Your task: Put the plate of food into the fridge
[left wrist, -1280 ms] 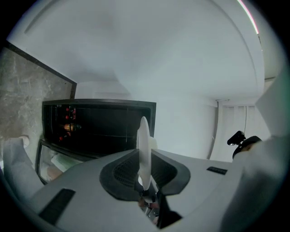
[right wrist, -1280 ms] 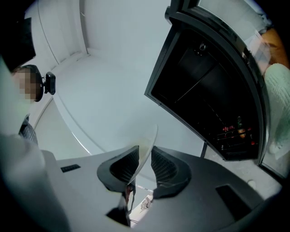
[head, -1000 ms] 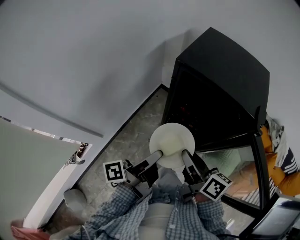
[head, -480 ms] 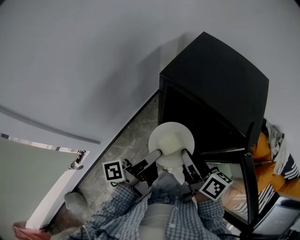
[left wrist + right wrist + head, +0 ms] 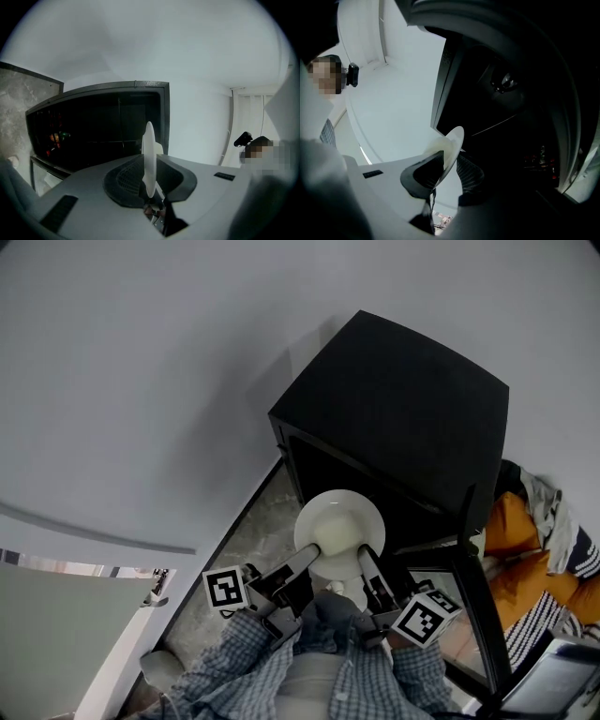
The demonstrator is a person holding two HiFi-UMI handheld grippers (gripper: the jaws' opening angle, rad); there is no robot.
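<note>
Both pairs of jaws were clamped on the one white plate (image 5: 339,519). My left gripper (image 5: 149,185) pinched its near rim, which showed edge-on at the centre of the left gripper view. My right gripper (image 5: 446,171) bit the rim from the other side, low in the right gripper view. What lay on the plate I could not make out.

In the head view the plate hung level at centre frame, carried between the two grippers. It sat against the dark open mouth of a single black fridge (image 5: 394,399) that filled the upper right. Whether its far rim had crossed the threshold I could not tell. The fridge's one door (image 5: 473,559) stood swung open, its dark frame running down the lower right.

Two marker cubes showed, one at lower left (image 5: 225,585) and one at lower right (image 5: 429,615), above two checked sleeves (image 5: 234,662). A strip of marbled floor (image 5: 253,531) ran left of the fridge. Small red and orange items (image 5: 55,138) glowed inside, at the left of the left gripper view.
</note>
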